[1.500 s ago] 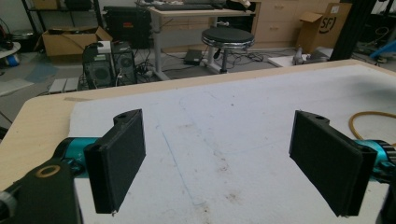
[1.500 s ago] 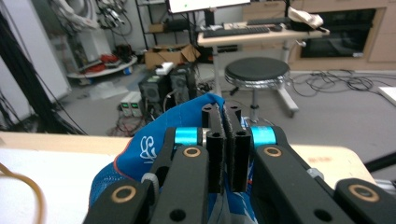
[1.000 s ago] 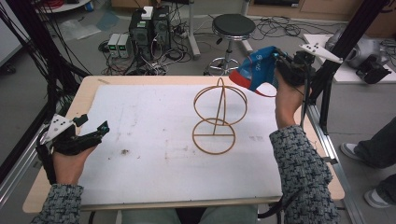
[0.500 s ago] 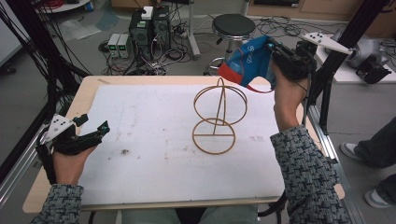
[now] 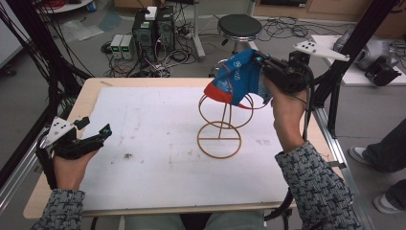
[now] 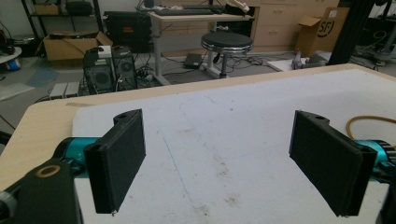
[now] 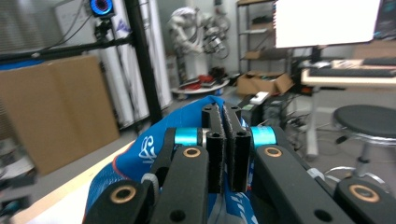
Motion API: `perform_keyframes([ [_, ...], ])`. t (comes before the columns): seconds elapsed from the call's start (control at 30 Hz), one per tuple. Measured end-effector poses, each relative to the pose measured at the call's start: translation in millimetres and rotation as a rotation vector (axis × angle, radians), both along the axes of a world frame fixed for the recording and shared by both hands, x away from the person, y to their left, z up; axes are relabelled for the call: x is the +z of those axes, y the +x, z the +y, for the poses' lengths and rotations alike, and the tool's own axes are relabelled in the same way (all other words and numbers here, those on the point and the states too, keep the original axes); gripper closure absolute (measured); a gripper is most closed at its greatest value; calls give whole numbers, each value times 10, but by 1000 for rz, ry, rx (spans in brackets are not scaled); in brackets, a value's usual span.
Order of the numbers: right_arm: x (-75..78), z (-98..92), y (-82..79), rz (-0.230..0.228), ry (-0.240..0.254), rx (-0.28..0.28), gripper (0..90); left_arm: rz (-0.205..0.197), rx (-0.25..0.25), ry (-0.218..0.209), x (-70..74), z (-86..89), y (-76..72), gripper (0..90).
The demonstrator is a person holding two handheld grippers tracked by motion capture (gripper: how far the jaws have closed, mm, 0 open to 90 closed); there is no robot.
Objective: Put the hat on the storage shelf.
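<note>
A: Blue cap point(image 5: 237, 79), upper centre of the high view, sits just over the wire stand point(image 5: 221, 122). Probably going onto it; keep it level, centre it over the top ring.

B: Jaws?

A: Right gripper point(image 5: 265, 64) is clamped on the cap's edge. Left gripper point(image 5: 98, 133), lower left on the counter point(image 5: 143, 187), jaws apart, nothing held.

On the table point(image 5: 143, 191) there is 1 white sheet point(image 5: 158, 139), and on it 1 brass-coloured wire stand point(image 5: 219, 129) made of 2 rings joined by 1 upright rod. There is 1 blue-and-red cap point(image 5: 234, 79). There are 2 grippers: the left gripper point(image 5: 98, 134) and the right gripper point(image 5: 261, 64). On the floor behind stand 1 round black stool point(image 5: 238, 26) and 2 computer towers point(image 5: 154, 28).
</note>
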State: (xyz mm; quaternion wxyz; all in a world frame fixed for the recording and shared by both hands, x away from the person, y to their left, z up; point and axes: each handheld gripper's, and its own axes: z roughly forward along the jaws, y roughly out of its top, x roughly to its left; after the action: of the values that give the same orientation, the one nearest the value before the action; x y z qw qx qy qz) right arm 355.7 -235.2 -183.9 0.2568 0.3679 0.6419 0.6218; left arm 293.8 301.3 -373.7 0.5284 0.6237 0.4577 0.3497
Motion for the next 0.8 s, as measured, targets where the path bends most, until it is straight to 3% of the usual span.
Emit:
perform_keyframes([
  [0.27,-139,154,-110,72,-46,93,887,-2,3,0,5,15,-9,188],
  [0.5,-287,229,-140,106,-97,124,887,0,2,-1,2,14,-8,188],
  [0.8,-470,263,-116,154,-90,153,886,4,-2,3,-7,4,-3,188],
])
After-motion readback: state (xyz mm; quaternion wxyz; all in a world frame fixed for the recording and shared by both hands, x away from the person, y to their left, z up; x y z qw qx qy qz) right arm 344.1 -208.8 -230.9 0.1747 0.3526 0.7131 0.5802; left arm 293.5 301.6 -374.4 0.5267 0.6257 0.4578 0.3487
